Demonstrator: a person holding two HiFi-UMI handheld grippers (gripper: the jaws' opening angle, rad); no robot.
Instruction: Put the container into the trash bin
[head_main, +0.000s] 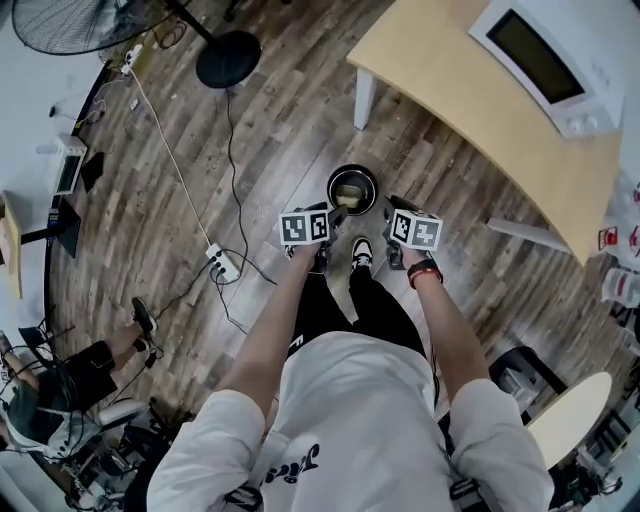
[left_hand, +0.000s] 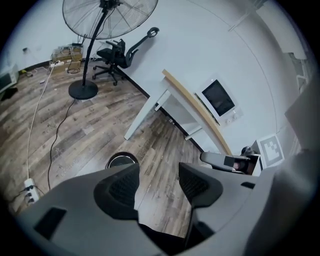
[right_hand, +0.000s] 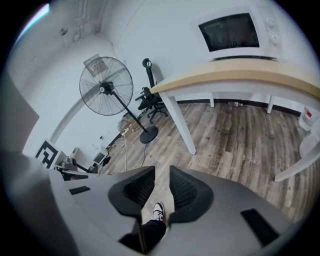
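Head view. Round black trash bin (head_main: 333, 178) on the grey-brown wood plank floor (head_main: 270, 130), just ahead of the person's black-and-white shoes (head_main: 361, 250). Pale container (head_main: 349, 187) lies inside the bin. Left gripper (head_main: 336, 214) and right gripper (head_main: 396, 207) are held side by side just above the bin's near rim, neither touching the container. Curved light-wood table (head_main: 470, 100) stands to the right, carrying a white microwave oven (head_main: 550, 60).

Left gripper view. Left gripper (left_hand: 157, 172): jaws well apart, with only floor between them. The bin (left_hand: 121, 160) shows partly behind the left jaw. Black pedestal fan (left_hand: 100, 20) stands far off on the floor.

Right gripper view. Right gripper (right_hand: 161, 176): jaws a narrow gap apart, with nothing clamped. One shoe (right_hand: 158, 210) shows below the gap. The table (right_hand: 240, 75) and microwave oven (right_hand: 235, 32) are ahead.
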